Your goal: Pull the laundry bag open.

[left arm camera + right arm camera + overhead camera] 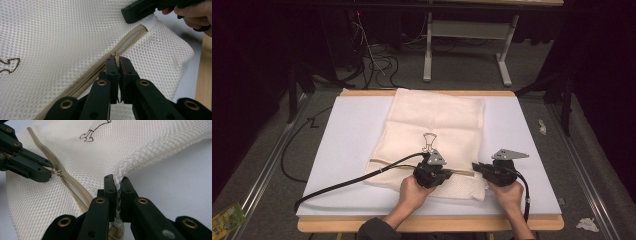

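Item: cream mesh zippered laundry bag (432, 135), frame centre; judged light, limp.
Left gripper (116, 62): clamped on beige zipper pull (114, 54).
Right gripper (117, 185): clamped on bag's mesh edge.
Hold: pull and adjoining mesh.

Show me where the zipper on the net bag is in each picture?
High view: the zipper crosses the mesh bag near its front edge.
Left gripper view: it runs diagonally, the left gripper pinching its pull.
Right gripper view: it sits at upper left.
Shared landmark: the brown stitched drawing.

a lab – black curtains (242, 75), floor cables (377, 62), a test table (342, 145).
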A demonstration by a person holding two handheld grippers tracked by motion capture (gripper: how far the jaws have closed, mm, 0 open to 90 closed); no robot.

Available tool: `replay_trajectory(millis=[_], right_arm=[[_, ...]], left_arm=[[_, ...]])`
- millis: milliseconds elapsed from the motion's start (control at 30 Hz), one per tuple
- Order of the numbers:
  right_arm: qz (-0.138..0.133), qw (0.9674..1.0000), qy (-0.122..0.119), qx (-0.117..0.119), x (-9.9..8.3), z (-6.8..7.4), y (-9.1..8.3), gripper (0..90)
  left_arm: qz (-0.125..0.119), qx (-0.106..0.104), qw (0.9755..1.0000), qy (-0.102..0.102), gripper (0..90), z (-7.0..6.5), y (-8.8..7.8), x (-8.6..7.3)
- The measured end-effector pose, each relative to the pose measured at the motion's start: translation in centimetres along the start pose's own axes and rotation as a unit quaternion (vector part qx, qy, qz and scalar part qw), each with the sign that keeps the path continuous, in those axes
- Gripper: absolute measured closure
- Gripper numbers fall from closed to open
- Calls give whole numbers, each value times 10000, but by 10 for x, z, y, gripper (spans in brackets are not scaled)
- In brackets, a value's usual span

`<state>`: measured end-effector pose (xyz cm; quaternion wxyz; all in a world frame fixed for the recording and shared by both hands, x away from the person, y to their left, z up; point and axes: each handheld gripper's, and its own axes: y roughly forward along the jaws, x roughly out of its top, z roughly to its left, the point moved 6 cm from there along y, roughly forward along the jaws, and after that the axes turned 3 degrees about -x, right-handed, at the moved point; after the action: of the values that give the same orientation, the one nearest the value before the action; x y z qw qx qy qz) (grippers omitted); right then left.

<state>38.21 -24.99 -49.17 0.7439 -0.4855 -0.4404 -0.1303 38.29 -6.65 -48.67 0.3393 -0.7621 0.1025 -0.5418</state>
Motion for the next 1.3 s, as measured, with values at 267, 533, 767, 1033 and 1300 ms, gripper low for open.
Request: replay_trajectory(millis=[267,533,767,1033,1300], right_arm=[[20,10000,-26,-16,1,-1,0,878],[25,9999,-84,-59,0,-1,0,878],[26,10000,-71,-56,-1,-2,1,878],[21,10000,-47,-74,0,-4,1,878],[33,9999,-46,-90,0,-3,0,878]], left_arm=[[-17,32,10000,5,866,2,-5,0],[-9,53,10000,-6,867,5,-7,-1],[-34,51,9999,-94,867,9,-10,-5],[-36,126,9999,-72,867,12,-15,-6],[-45,134,9999,-73,866,13,-19,-7]])
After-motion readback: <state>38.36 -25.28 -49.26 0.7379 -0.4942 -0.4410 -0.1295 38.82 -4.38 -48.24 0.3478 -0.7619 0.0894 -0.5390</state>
